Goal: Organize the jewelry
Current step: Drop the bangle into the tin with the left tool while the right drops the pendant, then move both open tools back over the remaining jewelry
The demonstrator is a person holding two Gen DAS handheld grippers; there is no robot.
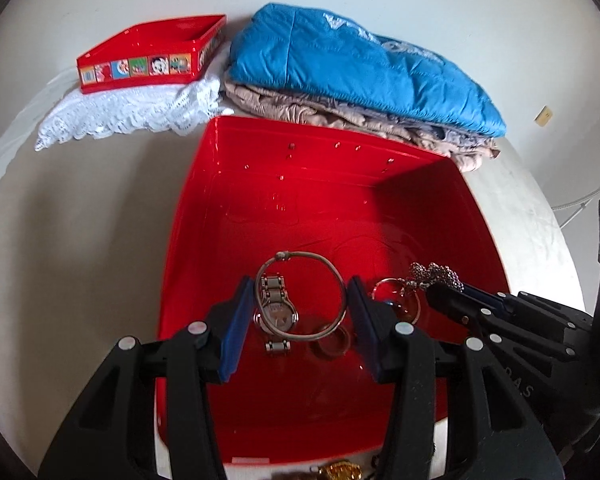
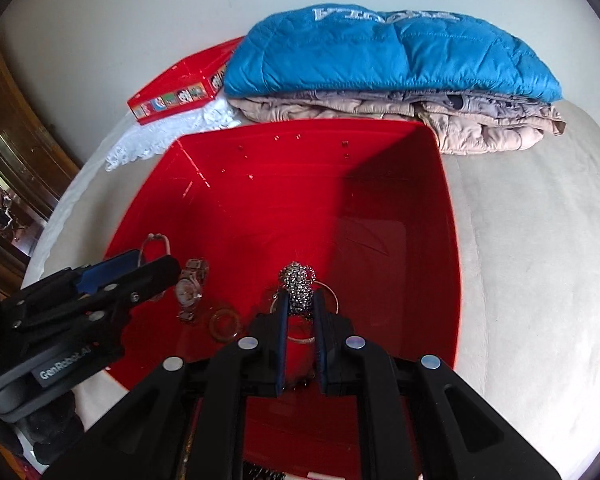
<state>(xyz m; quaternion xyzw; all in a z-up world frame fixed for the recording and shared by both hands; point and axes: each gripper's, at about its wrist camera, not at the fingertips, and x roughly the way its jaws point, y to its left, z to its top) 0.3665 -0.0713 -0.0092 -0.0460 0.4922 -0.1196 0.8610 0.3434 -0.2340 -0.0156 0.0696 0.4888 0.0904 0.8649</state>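
Note:
A large red box (image 1: 284,184) sits on the bed. Inside lie a silver bangle (image 1: 332,264), a silver watch (image 1: 274,312) and a small ring (image 1: 332,344). My left gripper (image 1: 300,300) is open above the bangle and watch, its blue pads on either side of them. My right gripper (image 2: 300,308) is shut on a bunched silver chain (image 2: 298,284) with a thin hoop (image 2: 332,292) hanging by it, low inside the box (image 2: 380,168). The right gripper also shows in the left wrist view (image 1: 452,296), holding the chain (image 1: 432,274).
A small red tin (image 1: 152,56) rests on white lace (image 1: 132,116) at the back left. A folded blue jacket (image 1: 360,56) on beige clothing (image 1: 340,114) lies behind the box. More gold jewelry (image 1: 340,470) lies at the box's near edge.

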